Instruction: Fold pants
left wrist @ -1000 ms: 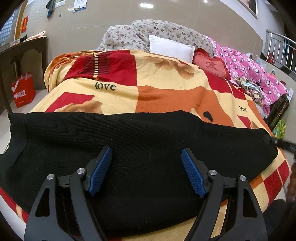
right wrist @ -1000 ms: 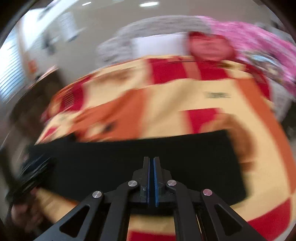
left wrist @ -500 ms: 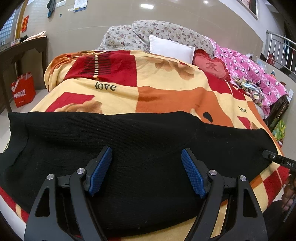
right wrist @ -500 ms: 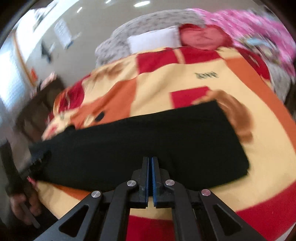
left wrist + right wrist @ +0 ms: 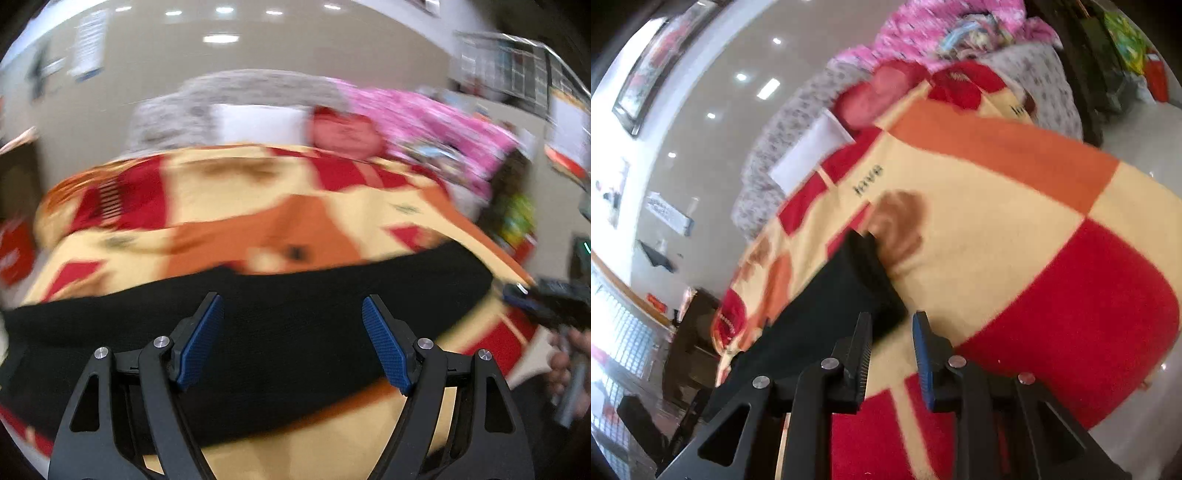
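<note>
Both of my tongs have shifted since a second ago: my left view, then steady on the pants, is now blurred and sits higher and further right over them, while my right view has rolled hard so the bed slants across the picture. My right tongs (image 5: 892,325), clamped tight a moment ago, have just been opening, and their jaws now stand a little apart with nothing between them, just above the near corner of the pants' narrow end. My left tongs (image 5: 293,334) hang released, blue pads (image 5: 201,341) spread wide over the black cloth without gripping it. The black pants (image 5: 258,332) lie folded in a long band across the near edge of the bed, on a blanket (image 5: 1015,221) checked in cream, orange and red. On that blanket the word "love" (image 5: 868,181) can be read in dark letters in the right view; a second bit of lettering near the far corner is too blurred to make out. A white pillow (image 5: 809,155), a red cushion (image 5: 343,133) and a pink quilt (image 5: 424,125) are at the head of the bed. Papers on the wall (image 5: 88,44) cannot be read.
</note>
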`<state>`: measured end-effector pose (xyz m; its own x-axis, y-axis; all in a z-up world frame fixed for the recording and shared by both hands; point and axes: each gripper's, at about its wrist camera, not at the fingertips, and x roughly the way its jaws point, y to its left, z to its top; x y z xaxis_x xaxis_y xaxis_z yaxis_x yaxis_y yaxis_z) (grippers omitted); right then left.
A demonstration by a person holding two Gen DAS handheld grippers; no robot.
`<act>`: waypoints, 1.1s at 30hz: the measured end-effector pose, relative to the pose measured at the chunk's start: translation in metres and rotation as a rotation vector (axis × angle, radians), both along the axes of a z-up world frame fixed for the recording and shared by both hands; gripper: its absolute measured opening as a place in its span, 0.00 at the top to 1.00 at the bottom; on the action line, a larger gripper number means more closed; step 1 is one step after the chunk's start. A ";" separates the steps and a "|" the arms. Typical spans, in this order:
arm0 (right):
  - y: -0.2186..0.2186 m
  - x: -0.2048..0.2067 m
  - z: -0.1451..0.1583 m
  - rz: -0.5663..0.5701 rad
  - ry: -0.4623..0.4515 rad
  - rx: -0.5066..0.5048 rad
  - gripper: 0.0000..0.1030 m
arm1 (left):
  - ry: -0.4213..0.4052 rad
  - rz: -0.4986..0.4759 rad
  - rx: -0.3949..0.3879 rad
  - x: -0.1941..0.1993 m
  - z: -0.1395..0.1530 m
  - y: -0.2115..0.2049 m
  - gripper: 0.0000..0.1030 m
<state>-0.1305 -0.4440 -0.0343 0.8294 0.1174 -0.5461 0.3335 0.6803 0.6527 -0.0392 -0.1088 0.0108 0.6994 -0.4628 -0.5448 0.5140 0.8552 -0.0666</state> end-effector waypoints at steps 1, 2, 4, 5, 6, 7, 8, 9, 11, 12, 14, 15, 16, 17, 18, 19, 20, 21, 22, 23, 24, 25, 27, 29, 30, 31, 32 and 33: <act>0.002 0.001 0.001 0.006 0.019 -0.004 0.77 | 0.007 -0.024 0.010 -0.002 -0.003 -0.009 0.24; 0.003 0.001 0.002 0.008 0.027 -0.009 0.77 | 0.024 -0.055 0.032 -0.004 -0.010 -0.022 0.24; 0.010 0.006 0.006 0.025 0.040 -0.055 0.72 | 0.073 -0.078 0.060 -0.002 -0.023 -0.035 0.24; 0.013 0.008 0.008 0.036 0.048 -0.082 0.71 | 0.125 -0.080 0.067 0.002 -0.032 -0.038 0.24; 0.016 0.012 0.010 0.046 0.068 -0.120 0.70 | 0.141 -0.071 0.069 0.004 -0.035 -0.039 0.24; 0.017 0.013 0.011 0.049 0.088 -0.138 0.68 | 0.123 -0.068 0.067 0.002 -0.035 -0.038 0.24; 0.019 0.015 0.012 0.049 0.106 -0.144 0.67 | 0.126 -0.070 0.075 0.002 -0.033 -0.039 0.24; 0.020 0.017 0.013 0.050 0.124 -0.138 0.66 | 0.137 -0.070 0.077 0.004 -0.032 -0.039 0.24; 0.019 0.021 0.011 0.066 0.146 -0.080 0.64 | 0.148 -0.070 0.063 0.005 -0.032 -0.036 0.24; 0.018 0.023 0.010 0.074 0.151 -0.040 0.63 | 0.154 -0.070 0.052 0.006 -0.032 -0.036 0.24; 0.016 0.027 0.010 0.072 0.161 -0.013 0.62 | 0.158 -0.073 0.039 0.006 -0.034 -0.038 0.24; 0.013 0.030 0.010 0.069 0.160 -0.004 0.62 | 0.161 -0.073 0.033 0.006 -0.034 -0.038 0.24; 0.009 0.032 0.009 0.056 0.154 0.020 0.63 | 0.161 -0.073 0.030 0.005 -0.034 -0.037 0.24; 0.003 0.034 0.007 0.038 0.148 0.059 0.63 | 0.162 -0.074 0.028 0.005 -0.034 -0.037 0.24; -0.006 0.035 0.006 0.013 0.144 0.102 0.63 | 0.162 -0.076 0.026 0.004 -0.034 -0.036 0.24; -0.014 0.037 0.005 -0.009 0.144 0.130 0.63 | 0.162 -0.079 0.023 0.004 -0.034 -0.036 0.24; -0.021 0.039 0.005 -0.023 0.144 0.145 0.63 | 0.162 -0.080 0.022 0.004 -0.034 -0.036 0.24; -0.028 0.042 0.003 -0.025 0.143 0.173 0.63 | 0.162 -0.081 0.019 0.004 -0.034 -0.035 0.24; -0.031 0.044 0.003 -0.016 0.149 0.187 0.63 | 0.163 -0.082 0.017 0.004 -0.035 -0.035 0.24; -0.032 0.047 0.005 -0.001 0.160 0.182 0.63 | 0.165 -0.084 0.013 0.004 -0.035 -0.034 0.24; -0.030 0.048 0.007 0.019 0.174 0.167 0.63 | 0.169 -0.085 0.007 0.005 -0.034 -0.033 0.24; -0.028 0.048 0.008 0.037 0.183 0.163 0.62 | 0.171 -0.086 0.002 0.005 -0.035 -0.032 0.24; -0.025 0.044 0.006 0.076 0.192 0.205 0.62 | 0.174 -0.089 -0.008 0.005 -0.035 -0.030 0.24; -0.022 0.039 0.003 0.104 0.187 0.243 0.62 | 0.175 -0.090 -0.011 0.005 -0.035 -0.030 0.24; -0.023 0.037 0.001 0.099 0.182 0.270 0.62 | 0.175 -0.089 -0.011 0.005 -0.035 -0.030 0.24; -0.024 0.036 -0.002 0.091 0.178 0.301 0.62 | 0.175 -0.089 -0.011 0.005 -0.035 -0.030 0.24; -0.026 0.035 -0.005 0.082 0.173 0.340 0.62 | 0.176 -0.088 -0.011 0.005 -0.035 -0.030 0.24; -0.029 0.036 -0.008 0.072 0.164 0.375 0.62 | 0.176 -0.089 -0.011 0.005 -0.035 -0.030 0.24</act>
